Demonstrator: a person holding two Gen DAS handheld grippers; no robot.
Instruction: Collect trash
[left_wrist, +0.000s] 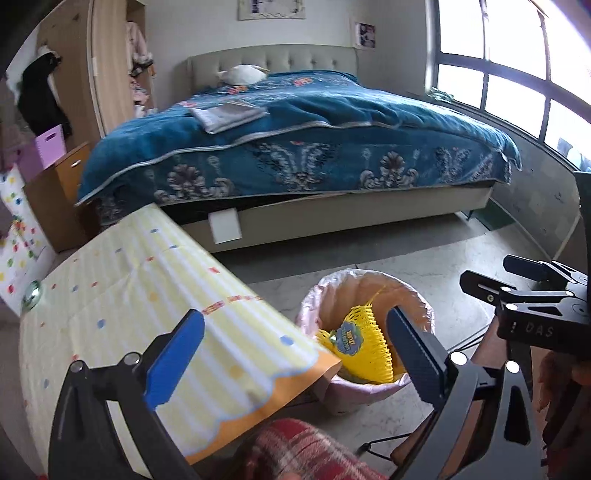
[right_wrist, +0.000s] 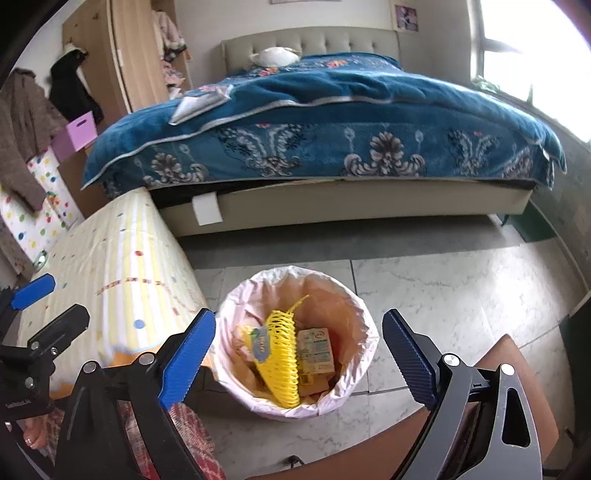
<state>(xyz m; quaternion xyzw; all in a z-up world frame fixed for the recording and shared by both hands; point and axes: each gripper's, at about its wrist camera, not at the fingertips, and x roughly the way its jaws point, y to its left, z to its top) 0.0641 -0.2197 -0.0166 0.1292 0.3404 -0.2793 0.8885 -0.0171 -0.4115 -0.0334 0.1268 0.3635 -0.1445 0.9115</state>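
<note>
A round waste bin (right_wrist: 236, 295) with a pale pink liner stands on the tiled floor beside the table. Inside it lie a yellow foam net (right_wrist: 282, 354) with a paper tag and a small beige carton (right_wrist: 316, 350). My right gripper (right_wrist: 297, 362) hangs above the bin, jaws wide open and nothing between them. My left gripper (left_wrist: 295, 354) is open and empty too, over the table corner and the left rim of the bin (left_wrist: 306, 314), where the yellow net (left_wrist: 358, 347) shows. Each gripper appears at the edge of the other's view: the right gripper (left_wrist: 487, 268), the left gripper (right_wrist: 48, 310).
A table with a yellow striped, dotted cloth (left_wrist: 129, 314) stands left of the bin. A bed with a blue blanket (right_wrist: 332, 122) fills the back. A brown chair seat (right_wrist: 517, 369) is at the right, red plaid fabric (left_wrist: 306, 450) lies below, and a wardrobe and pink box (right_wrist: 79, 131) stand left.
</note>
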